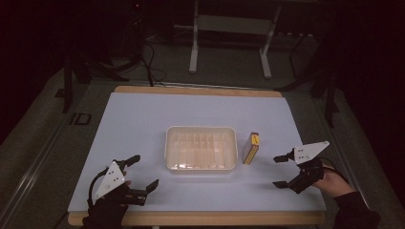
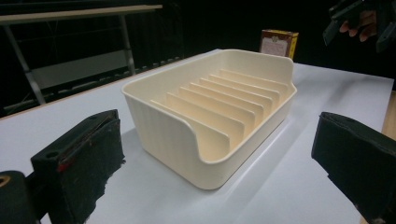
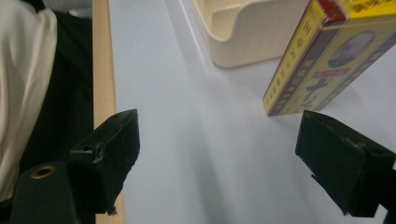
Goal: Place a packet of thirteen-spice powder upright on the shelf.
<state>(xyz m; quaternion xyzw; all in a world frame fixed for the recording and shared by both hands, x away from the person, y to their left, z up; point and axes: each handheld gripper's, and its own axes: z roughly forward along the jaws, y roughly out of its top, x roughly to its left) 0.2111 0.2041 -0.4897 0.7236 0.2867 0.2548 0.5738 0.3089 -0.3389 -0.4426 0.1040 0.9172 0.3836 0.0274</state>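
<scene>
Standing on edge just right of the cream slotted tray (image 1: 201, 148) mid-desk, the yellow box (image 1: 250, 147) looks light, stiff cardboard, best pinched across its broad faces; left tongs (image 1: 141, 173) and right tongs (image 1: 281, 171) both gape empty.

Beyond my white-topped table with its wooden edge (image 1: 197, 89), I see a white metal stand (image 1: 229, 28) and what may be dark cables (image 1: 150, 67).

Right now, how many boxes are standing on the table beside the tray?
1. A single yellow box stands upright on the table, close beside the right end of the cream tray, ahead of the right gripper. The tray's slots look empty.
</scene>
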